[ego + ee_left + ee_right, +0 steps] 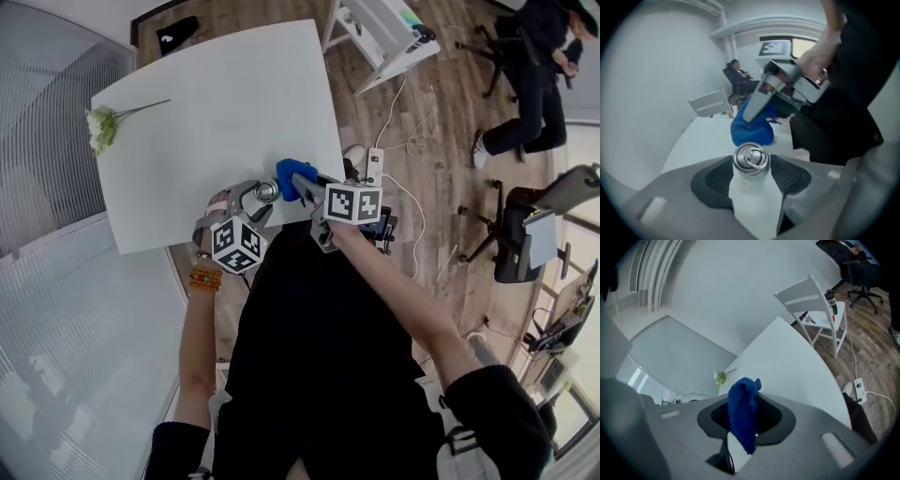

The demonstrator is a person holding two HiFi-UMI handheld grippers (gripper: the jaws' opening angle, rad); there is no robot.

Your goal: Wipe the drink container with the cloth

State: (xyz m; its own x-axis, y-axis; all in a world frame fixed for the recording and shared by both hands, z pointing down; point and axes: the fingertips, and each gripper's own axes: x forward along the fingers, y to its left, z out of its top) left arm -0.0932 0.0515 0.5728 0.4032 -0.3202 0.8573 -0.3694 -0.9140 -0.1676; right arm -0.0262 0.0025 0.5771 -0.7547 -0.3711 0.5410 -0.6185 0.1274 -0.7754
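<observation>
1. One flower (101,127) lies at the left edge of the white table (216,94).
2. Left gripper (251,200): jaws clamped on the drink container (750,158), at the table's near edge.
3. Right gripper (305,183): jaws clamped on the blue cloth (743,413), just beside the container.
4. Wood floor (450,112), white chair (380,33) and seated person (534,75) at right.

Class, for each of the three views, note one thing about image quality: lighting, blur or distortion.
Head view: evenly lit and sharp, but the wide lens bows the table edges. Left gripper view: dark corners ring the picture; the container cap is crisp, the cloth behind it soft. Right gripper view: same dark ring, curved table edge, no glare.
</observation>
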